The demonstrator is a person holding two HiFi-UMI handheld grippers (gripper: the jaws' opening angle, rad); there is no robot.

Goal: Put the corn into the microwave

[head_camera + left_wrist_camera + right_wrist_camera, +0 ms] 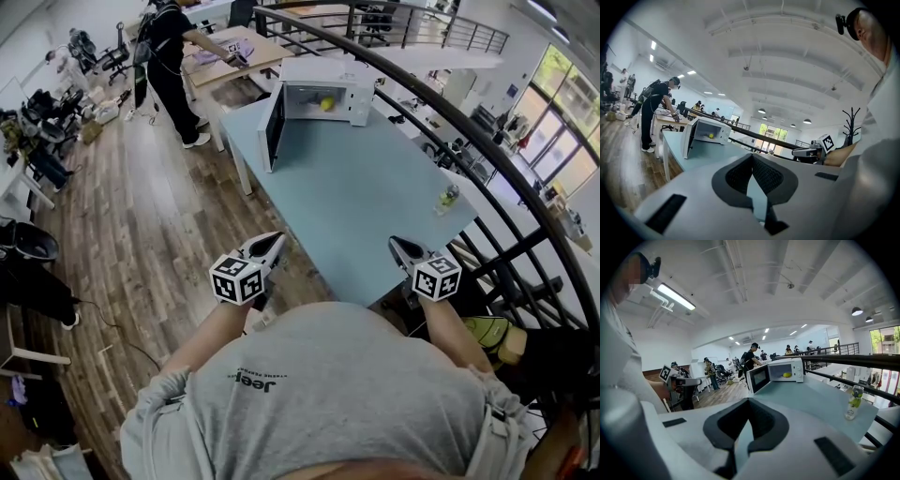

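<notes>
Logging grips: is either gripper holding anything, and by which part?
Nothing is held: left gripper and right gripper are shut and empty; the corn lies inside the microwave.

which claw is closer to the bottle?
The right claw: the bottle stands by the table's right edge, ahead of it. The left claw is over at the table's opposite, left side.
</notes>
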